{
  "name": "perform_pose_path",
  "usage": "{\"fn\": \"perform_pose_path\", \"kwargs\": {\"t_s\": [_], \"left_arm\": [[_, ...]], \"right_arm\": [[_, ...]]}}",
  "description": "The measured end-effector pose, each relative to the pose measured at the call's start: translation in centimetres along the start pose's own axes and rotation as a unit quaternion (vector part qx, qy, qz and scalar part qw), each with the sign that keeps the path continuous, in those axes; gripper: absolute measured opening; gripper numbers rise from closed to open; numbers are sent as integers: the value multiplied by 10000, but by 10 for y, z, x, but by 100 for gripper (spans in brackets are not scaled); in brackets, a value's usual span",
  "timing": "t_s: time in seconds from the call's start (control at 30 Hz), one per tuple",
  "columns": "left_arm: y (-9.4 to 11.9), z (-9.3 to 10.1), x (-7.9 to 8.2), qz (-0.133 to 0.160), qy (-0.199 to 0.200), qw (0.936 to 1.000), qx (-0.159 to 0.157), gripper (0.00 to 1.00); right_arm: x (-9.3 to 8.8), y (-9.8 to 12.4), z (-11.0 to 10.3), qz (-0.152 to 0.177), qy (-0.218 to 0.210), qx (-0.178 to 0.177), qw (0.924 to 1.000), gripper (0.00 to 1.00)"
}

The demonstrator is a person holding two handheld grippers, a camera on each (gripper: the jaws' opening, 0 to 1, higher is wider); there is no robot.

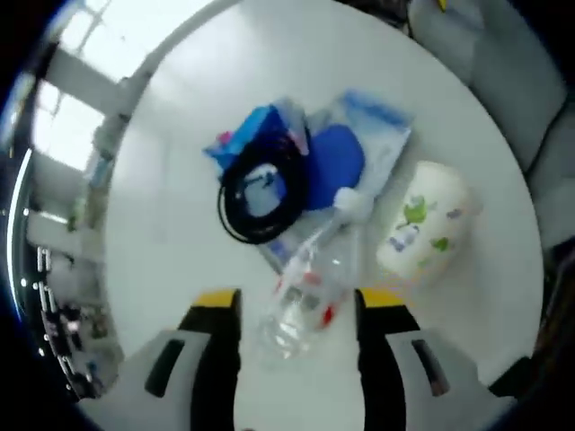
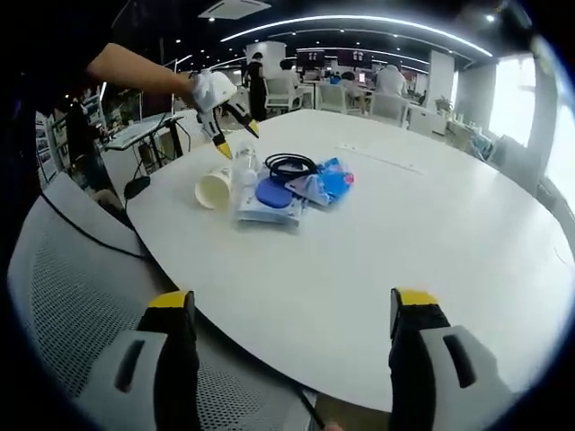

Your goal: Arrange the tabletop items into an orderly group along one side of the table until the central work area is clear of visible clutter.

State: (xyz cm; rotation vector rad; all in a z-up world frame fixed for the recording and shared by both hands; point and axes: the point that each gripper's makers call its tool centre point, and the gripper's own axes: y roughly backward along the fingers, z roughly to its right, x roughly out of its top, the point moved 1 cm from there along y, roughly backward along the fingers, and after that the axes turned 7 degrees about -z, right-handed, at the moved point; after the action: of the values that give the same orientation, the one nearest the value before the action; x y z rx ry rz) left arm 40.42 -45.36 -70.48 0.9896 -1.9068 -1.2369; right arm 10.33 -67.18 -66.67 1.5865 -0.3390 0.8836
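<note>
On the white round table [image 1: 171,242] a clear plastic bottle [image 1: 301,301] with a white cap lies between the yellow-tipped jaws of my left gripper [image 1: 298,301], which is open with a gap on each side. Past the bottle are a black cable coil [image 1: 260,193], a blue disc on a white packet [image 1: 337,153], a blue bag [image 1: 256,126] and a white printed cup [image 1: 422,229] on its side. In the right gripper view the left gripper [image 2: 239,139], held by a hand, hangs over the same cluster: cup [image 2: 214,189], coil [image 2: 289,164], disc [image 2: 272,193]. My right gripper [image 2: 292,310] is open over the table's near edge [image 2: 296,377].
A grey mesh chair [image 2: 63,296] stands by the near left edge. Grey seats [image 1: 503,54] line the far side. The wide right part of the tabletop [image 2: 449,224] is bare. People and desks fill the background.
</note>
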Motion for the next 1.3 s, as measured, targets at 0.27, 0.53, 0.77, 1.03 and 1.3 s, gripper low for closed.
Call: {"fn": "perform_pose_path", "kwargs": {"t_s": [0.27, 0.53, 0.77, 1.03, 1.3], "left_arm": [[-24, 7, -9, -346, -442, 9977, -387, 42], [-36, 9, -6, -454, -785, 9945, -516, 40], [-39, 11, -4, -500, -1148, 9900, -648, 40], [-43, 15, -4, -568, -1439, 9856, -685, 39], [-36, 18, -5, -462, -755, 9937, -692, 36]], "right_arm": [[-2, -1, 3, -29, -59, -56, 10000, 87], [-3, -2, 5, -76, -111, -78, 9999, 86], [-5, -3, 6, -128, -161, -110, 9997, 85], [-6, -3, 7, -146, -165, -143, 9997, 84], [-3, -2, 6, -45, -180, -150, 9997, 85]]}}
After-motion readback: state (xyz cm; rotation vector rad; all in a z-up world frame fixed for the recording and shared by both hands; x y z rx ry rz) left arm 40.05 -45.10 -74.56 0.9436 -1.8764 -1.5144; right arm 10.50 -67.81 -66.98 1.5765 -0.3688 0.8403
